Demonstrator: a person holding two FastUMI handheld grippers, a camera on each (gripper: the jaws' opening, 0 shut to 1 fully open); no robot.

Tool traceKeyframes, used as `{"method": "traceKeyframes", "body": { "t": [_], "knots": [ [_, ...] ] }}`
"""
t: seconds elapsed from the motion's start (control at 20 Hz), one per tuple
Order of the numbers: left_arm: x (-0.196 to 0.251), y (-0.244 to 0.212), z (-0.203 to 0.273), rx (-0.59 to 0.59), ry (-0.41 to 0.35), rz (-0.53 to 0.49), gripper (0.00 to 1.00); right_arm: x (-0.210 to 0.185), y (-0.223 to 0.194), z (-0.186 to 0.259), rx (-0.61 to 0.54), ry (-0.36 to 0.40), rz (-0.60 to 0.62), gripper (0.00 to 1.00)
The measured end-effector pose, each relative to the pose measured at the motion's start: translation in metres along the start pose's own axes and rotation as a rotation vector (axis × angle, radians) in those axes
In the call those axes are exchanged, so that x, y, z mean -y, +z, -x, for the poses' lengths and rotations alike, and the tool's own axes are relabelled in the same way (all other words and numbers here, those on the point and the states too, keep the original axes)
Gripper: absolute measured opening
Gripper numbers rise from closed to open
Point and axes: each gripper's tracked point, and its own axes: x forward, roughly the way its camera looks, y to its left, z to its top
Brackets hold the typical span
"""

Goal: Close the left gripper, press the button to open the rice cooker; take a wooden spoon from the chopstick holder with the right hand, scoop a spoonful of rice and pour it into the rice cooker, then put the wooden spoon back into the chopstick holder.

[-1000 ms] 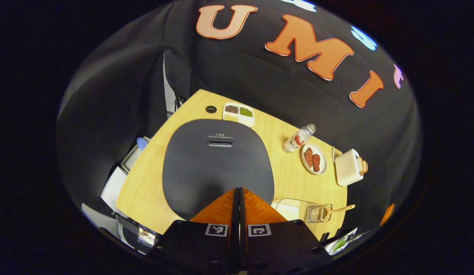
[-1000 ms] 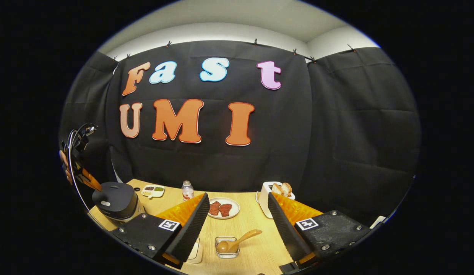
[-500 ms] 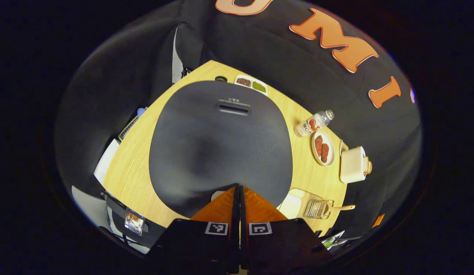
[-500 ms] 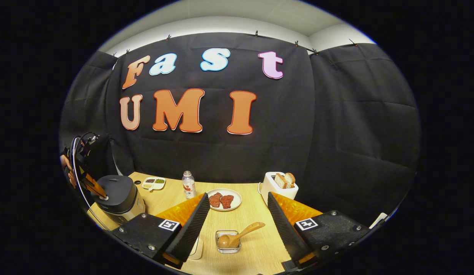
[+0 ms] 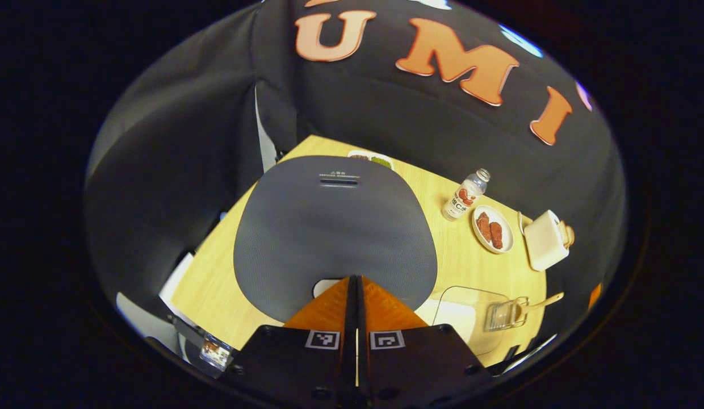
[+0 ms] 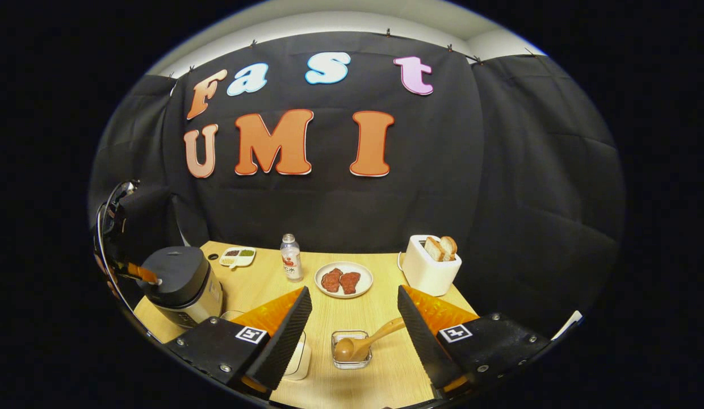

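The dark grey rice cooker (image 5: 335, 233) stands at the table's left end with its lid down. My left gripper (image 5: 355, 279) is shut, its tips at the lid's front edge beside a pale button (image 5: 325, 286). From the right gripper view, that left gripper (image 6: 143, 274) touches the front of the rice cooker (image 6: 181, 281). My right gripper (image 6: 352, 307) is open and holds nothing. It hovers just short of the wooden spoon (image 6: 366, 343), which leans in a clear chopstick holder (image 6: 352, 357). A clear box of rice (image 6: 300, 359) sits partly behind its left finger.
A drink bottle (image 6: 291, 258), a plate of meat (image 6: 343, 279) and a white toaster with bread (image 6: 430, 264) line the back of the wooden table (image 6: 380, 318). A small divided dish of beans (image 6: 237, 255) lies behind the cooker.
My left gripper dropped close to the cooker lid, then drew back slightly, staying shut at the front edge. The right gripper tipped down and came nearer the spoon.
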Motion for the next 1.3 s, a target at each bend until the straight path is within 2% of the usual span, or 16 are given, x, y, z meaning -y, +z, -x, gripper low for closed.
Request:
{"method": "traceKeyframes", "body": {
  "t": [0.05,0.15,0.25,0.3,0.35,0.4,0.55,0.7,0.8,0.85,0.9,0.95,1.1,1.15,1.2,1.3],
  "knots": [
    [0.002,0.008,0.012,0.074,0.012,-0.022,0.02,-0.003,-0.003,-0.001,-0.010,0.008,0.003,0.94],
    [0.000,0.034,0.034,0.227,0.032,-0.058,0.10,-0.005,-0.012,-0.004,-0.036,0.017,0.010,0.95],
    [-0.005,0.057,0.064,0.356,0.055,-0.092,0.02,-0.007,-0.019,-0.006,-0.060,0.016,0.010,0.95],
    [-0.004,0.068,0.077,0.419,0.053,-0.100,0.10,-0.006,-0.022,-0.007,-0.069,0.012,0.008,0.95],
    [0.001,0.068,0.086,0.441,0.040,-0.099,0.02,-0.006,-0.024,-0.008,-0.076,0.007,0.005,0.95],
    [0.002,0.070,0.095,0.458,0.037,-0.095,0.06,-0.005,-0.027,-0.009,-0.084,0.007,0.003,0.95],
    [-0.002,0.067,0.112,0.514,0.043,-0.103,0.06,0.000,-0.041,-0.014,-0.115,-0.004,0.002,0.95],
    [0.000,0.066,0.140,0.582,0.054,-0.157,0.06,0.008,-0.056,-0.020,-0.149,-0.014,-0.009,0.95],
    [0.006,0.063,0.155,0.608,0.055,-0.185,0.12,0.013,-0.067,-0.025,-0.172,-0.016,-0.025,0.95],
    [0.008,0.060,0.160,0.614,0.059,-0.191,0.27,0.014,-0.073,-0.026,-0.184,-0.015,-0.034,0.95],
    [0.011,0.058,0.165,0.621,0.056,-0.193,0.31,0.018,-0.079,-0.029,-0.198,-0.018,-0.043,0.95],
    [0.012,0.057,0.172,0.635,0.058,-0.195,0.46,0.019,-0.085,-0.032,-0.214,-0.019,-0.051,0.95],
    [0.010,0.051,0.195,0.679,0.079,-0.206,0.65,0.023,-0.102,-0.041,-0.253,-0.011,-0.068,0.94],
    [0.009,0.047,0.200,0.689,0.088,-0.211,0.87,0.024,-0.106,-0.045,-0.263,-0.009,-0.069,0.94],
    [0.010,0.043,0.204,0.694,0.094,-0.214,0.74,0.026,-0.113,-0.049,-0.279,-0.011,-0.070,0.94],
    [0.021,0.033,0.209,0.696,0.089,-0.228,0.76,0.031,-0.127,-0.062,-0.314,-0.015,-0.079,0.93]
  ]
}}
